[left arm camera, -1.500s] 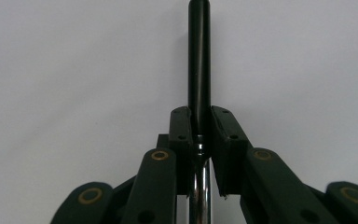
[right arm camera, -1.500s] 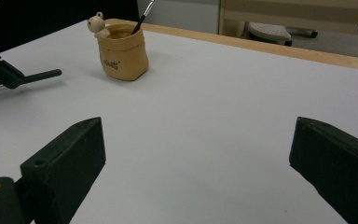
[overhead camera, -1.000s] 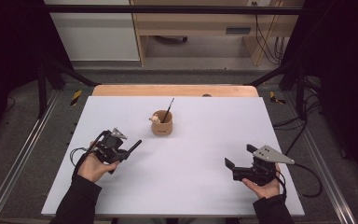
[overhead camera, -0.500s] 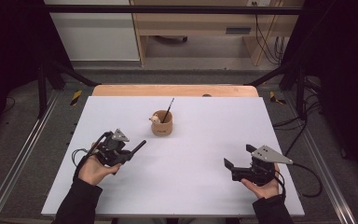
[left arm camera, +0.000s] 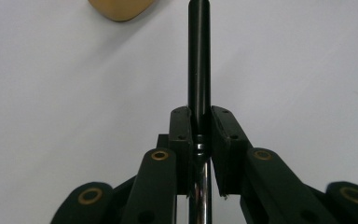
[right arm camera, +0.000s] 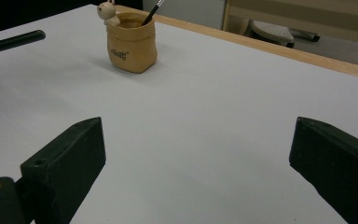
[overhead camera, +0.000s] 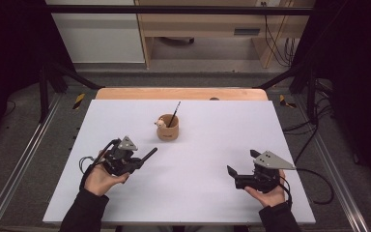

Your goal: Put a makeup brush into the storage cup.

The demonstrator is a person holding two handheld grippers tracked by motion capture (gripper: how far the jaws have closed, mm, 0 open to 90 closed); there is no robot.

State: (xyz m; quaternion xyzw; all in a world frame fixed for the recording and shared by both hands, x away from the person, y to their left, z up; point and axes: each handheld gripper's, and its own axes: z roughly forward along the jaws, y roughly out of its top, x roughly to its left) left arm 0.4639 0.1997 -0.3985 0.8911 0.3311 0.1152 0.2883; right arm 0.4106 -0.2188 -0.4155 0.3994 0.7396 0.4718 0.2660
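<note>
The left claw (overhead camera: 136, 162) is clamped on a black pen (overhead camera: 148, 154) — in the left gripper view the two jaws press on the pen's barrel from either side, and the pen (left arm camera: 199, 60) runs straight out ahead of them over the white worktop (overhead camera: 207, 193). In the high view the left hand (overhead camera: 101, 176) lies low at the worktop's near left, forearm coming up from the bottom edge, with the claw angled up and to the right so that the pen's free end points toward the cup (overhead camera: 167, 129). The pen's tip is well apart from the cup.

The right claw (overhead camera: 241, 166) stands apart, with bare worktop between its jaws in the right gripper view. The right hand (overhead camera: 269, 193) cradles it from below at the near right, palm up, and it points left across the worktop.

The tan cup sits near the middle of the worktop, toward the far side, with a small animal figure (right arm camera: 106, 10) on its rim and a thin dark stick (overhead camera: 174, 114) leaning out of it. The cup (right arm camera: 130, 44) bears small dark lettering on its front — too small to read.
</note>
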